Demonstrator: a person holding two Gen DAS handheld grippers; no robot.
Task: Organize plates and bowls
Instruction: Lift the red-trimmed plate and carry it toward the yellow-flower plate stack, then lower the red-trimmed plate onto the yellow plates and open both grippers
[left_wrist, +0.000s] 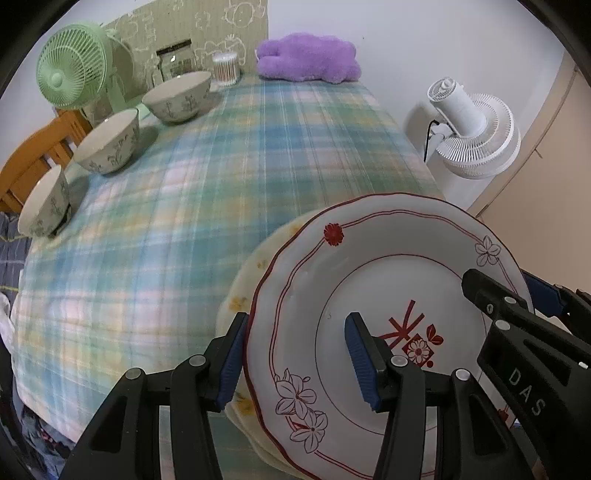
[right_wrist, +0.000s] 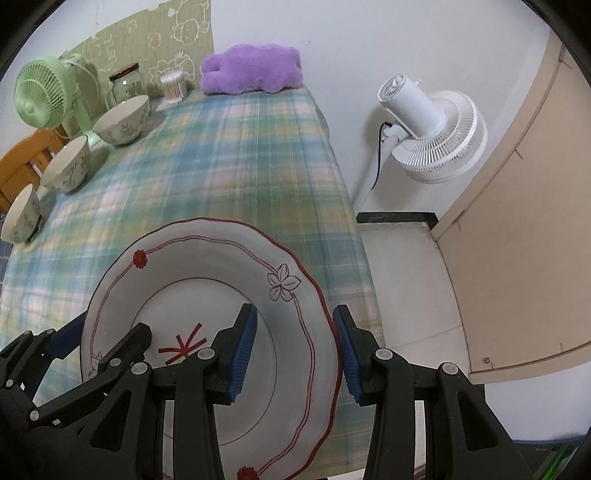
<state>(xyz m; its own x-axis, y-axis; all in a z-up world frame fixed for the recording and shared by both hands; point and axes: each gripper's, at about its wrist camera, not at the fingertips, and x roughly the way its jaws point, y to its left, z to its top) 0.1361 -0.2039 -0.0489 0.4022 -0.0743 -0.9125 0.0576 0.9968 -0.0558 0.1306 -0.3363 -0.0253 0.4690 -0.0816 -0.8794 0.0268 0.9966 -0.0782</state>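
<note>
A white plate with red line and flower pattern (left_wrist: 388, 280) (right_wrist: 207, 280) hangs tilted over the near right corner of the table, held from both sides. My left gripper (left_wrist: 295, 362) is shut on its left rim, one pad under and one on top. My right gripper (right_wrist: 295, 354) is shut on the opposite rim. Just below it lies a cream plate with yellow flowers (left_wrist: 255, 266), mostly hidden. Three patterned bowls stand apart in a row along the left edge: large (left_wrist: 177, 98), medium (left_wrist: 109, 142), small (left_wrist: 44, 206).
The plaid tablecloth (left_wrist: 221, 177) covers the table. At the far end stand a green fan (left_wrist: 70, 70), a jar (right_wrist: 127, 83), a cotton-swab tub (left_wrist: 225, 66) and a purple plush (left_wrist: 308, 57). A white floor fan (right_wrist: 432, 129) stands right of the table, a wooden chair (left_wrist: 33, 155) to the left.
</note>
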